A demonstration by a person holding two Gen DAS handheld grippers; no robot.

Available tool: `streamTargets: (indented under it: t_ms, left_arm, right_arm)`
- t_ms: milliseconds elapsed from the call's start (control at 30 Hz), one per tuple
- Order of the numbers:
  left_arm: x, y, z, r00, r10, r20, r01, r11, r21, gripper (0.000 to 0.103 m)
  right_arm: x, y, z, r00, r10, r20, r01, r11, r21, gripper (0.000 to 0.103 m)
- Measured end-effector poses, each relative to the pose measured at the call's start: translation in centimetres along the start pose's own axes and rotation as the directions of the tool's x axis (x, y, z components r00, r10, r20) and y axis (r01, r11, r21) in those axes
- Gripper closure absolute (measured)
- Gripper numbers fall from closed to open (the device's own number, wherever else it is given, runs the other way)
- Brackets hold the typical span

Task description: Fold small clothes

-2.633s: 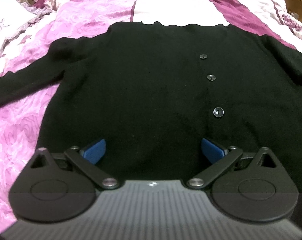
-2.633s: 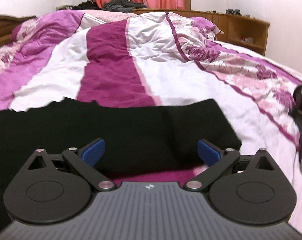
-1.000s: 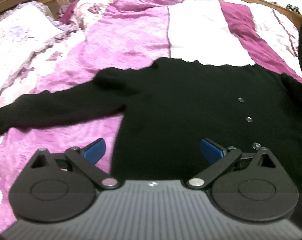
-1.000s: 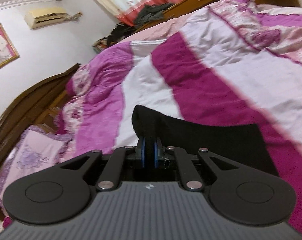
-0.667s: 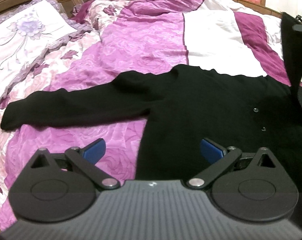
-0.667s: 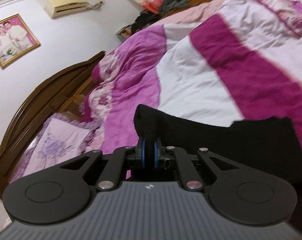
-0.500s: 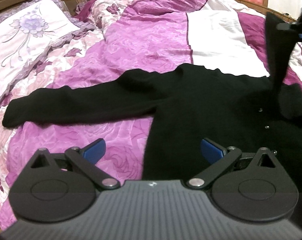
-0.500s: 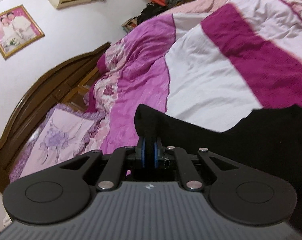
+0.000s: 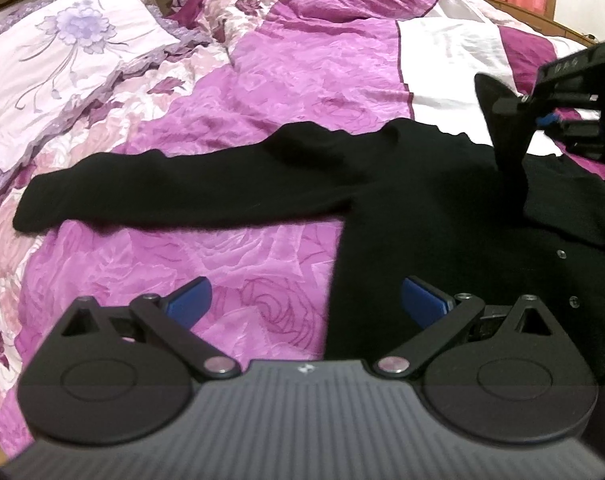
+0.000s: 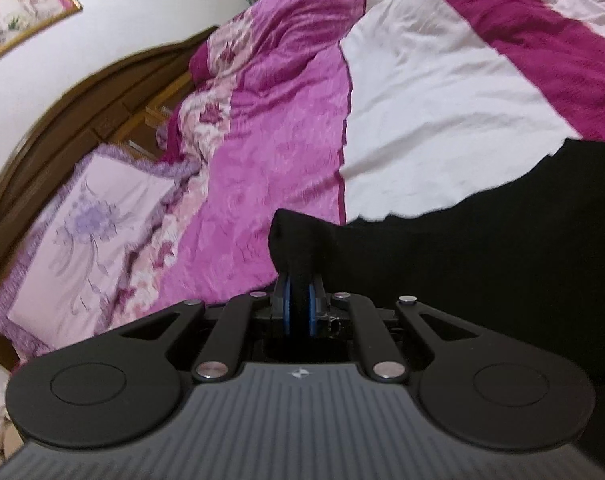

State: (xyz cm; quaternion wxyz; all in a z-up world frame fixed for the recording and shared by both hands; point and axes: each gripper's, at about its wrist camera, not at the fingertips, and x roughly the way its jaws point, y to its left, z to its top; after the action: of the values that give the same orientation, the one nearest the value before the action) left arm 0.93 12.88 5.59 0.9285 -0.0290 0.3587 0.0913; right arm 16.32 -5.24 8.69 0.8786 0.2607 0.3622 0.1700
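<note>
Lifted inward, one sleeve (image 10: 298,236) sits pinched in the right tool (image 10: 297,312); left tool (image 9: 304,300) gapes wide, empty.

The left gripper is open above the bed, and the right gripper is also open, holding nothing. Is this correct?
Not quite. The left gripper is open above the bed, but the right gripper is shut on the black cardigan's sleeve and lifts it over the cardigan's body, as the right wrist view shows.

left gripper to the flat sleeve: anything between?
Only bare quilt lies between the open left gripper and the sleeve, in the left wrist view.
</note>
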Motion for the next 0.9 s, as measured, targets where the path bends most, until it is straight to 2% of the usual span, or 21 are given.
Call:
streamTargets:
  t_ms: [167,333,400,433,567,633,900]
  left_arm:
    - [0.3,1.0,0.0,1.000,0.010,-0.005,-0.010,1.000,-0.020,0.000]
    - [0.7,1.5,0.2,1.000,0.016,-0.007,-0.016,0.999,-0.034,0.000]
    - [0.7,1.5,0.6,1.000,0.012,-0.001,-0.012,0.999,-0.035,0.000]
    - [0.8,1.5,0.7,1.000,0.010,0.003,-0.010,0.999,-0.034,0.000]
    - [1.1,1.0,1.8,1.000,-0.006,0.020,0.006,1.000,-0.023,0.000]
    - [1.3,0.5,2.4,0.999,-0.019,0.027,0.019,1.000,-0.021,0.000]
    - [2.9,-2.4,4.4,0.993,-0.105,0.044,0.105,0.994,0.011,0.000]
  right_arm:
    - [2.7,0.4,-1.8,0.998,-0.024,-0.062,0.022,0.999,-0.032,0.094]
    - [4.6,0.9,-3.1,0.993,-0.002,-0.121,-0.005,0.998,-0.058,0.093]
    - [4.3,1.3,-3.4,0.992,0.001,-0.126,-0.010,0.997,-0.072,0.089]
    - [4.0,1.4,-3.5,0.992,-0.006,-0.127,-0.004,0.997,-0.083,0.084]
    - [1.4,0.7,-3.8,0.994,0.006,-0.108,-0.017,0.995,-0.097,0.068]
    - [-0.3,-0.3,-3.8,0.996,-0.005,-0.091,-0.002,0.997,-0.081,0.065]
    - [-8.9,-6.7,-3.7,0.997,-0.074,0.011,0.075,0.997,-0.009,0.059]
